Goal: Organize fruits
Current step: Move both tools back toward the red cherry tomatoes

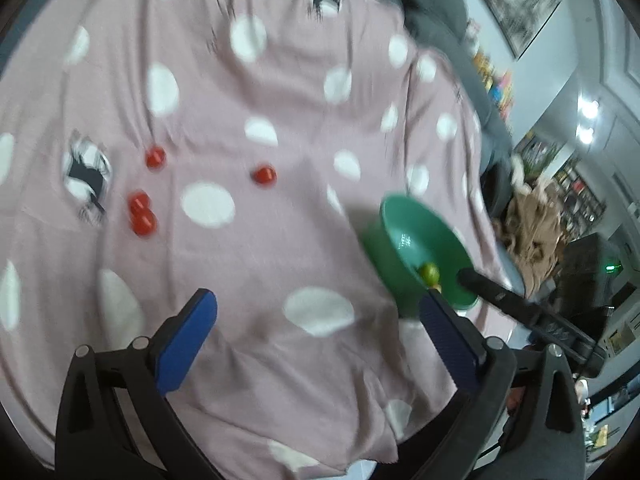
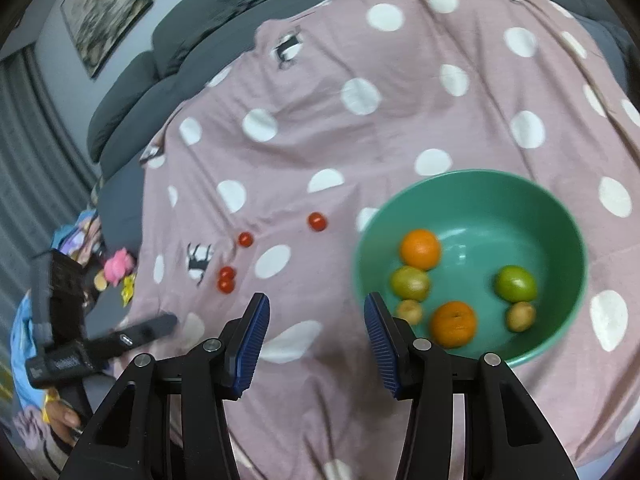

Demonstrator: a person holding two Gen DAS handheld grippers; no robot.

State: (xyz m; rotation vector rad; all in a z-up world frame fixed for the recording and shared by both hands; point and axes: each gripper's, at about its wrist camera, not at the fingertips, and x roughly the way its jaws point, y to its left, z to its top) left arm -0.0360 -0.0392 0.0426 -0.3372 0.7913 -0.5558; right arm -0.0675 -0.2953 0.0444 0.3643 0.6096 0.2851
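Note:
A green bowl sits on the pink dotted cloth. It holds two oranges, two green limes and two small brownish fruits. Several red cherry tomatoes lie loose on the cloth to its left. My right gripper is open and empty, hovering beside the bowl's left rim. In the left wrist view my left gripper is wide open with only cloth between its fingers. The tomatoes lie ahead and to its left, the bowl to its right.
A grey sofa runs behind the cloth-covered surface. Toys and coloured clutter lie off the cloth's left edge. The other gripper's black finger reaches toward the bowl's near rim. Framed pictures hang on the wall.

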